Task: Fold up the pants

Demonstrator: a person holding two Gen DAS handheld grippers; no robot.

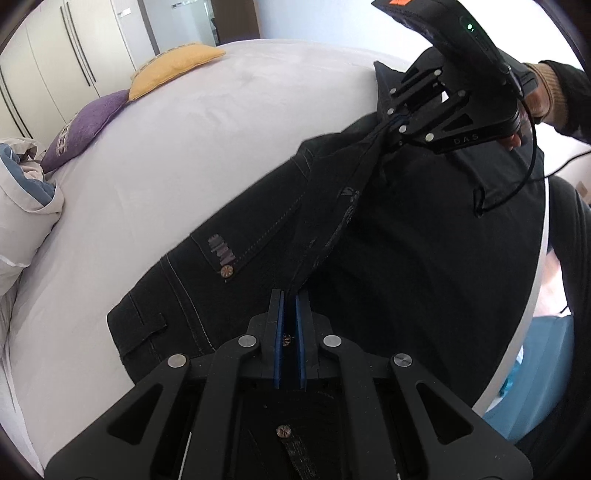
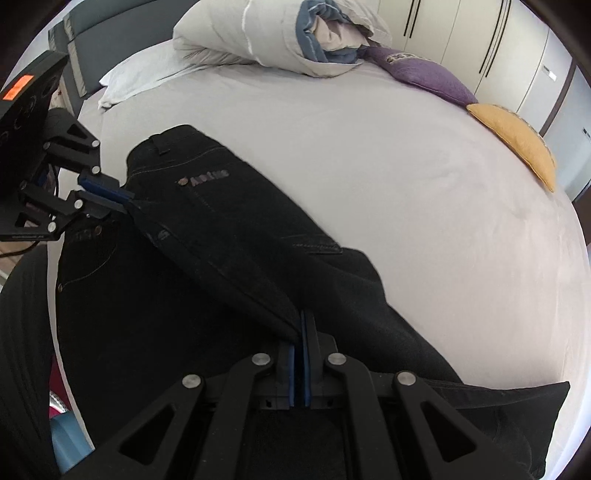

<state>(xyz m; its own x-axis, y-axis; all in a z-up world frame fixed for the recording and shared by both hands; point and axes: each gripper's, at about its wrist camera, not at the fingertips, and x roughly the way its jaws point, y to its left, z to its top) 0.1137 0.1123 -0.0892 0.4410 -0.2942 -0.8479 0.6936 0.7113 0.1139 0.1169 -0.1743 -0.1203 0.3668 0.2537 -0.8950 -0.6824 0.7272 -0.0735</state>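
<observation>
Left gripper (image 1: 289, 295) and right gripper (image 2: 298, 325) both pinching the folded edge of black pants (image 1: 258, 236) on bed (image 1: 184, 147); bare sheet beyond.

Home bedroom: bed (image 2: 369, 155) w/ cushions (image 2: 424, 74), duvet (image 2: 258, 40), wardrobe (image 2: 461, 33).

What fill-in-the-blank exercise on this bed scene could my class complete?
1. Both grippers are shut on the ___ pants.
2. The pants lie on a ___.
3. Beside the purple cushion lies a ___ cushion.
4. The left gripper and right gripper have ___ pads.

Missing words: black; bed; yellow; blue
</observation>
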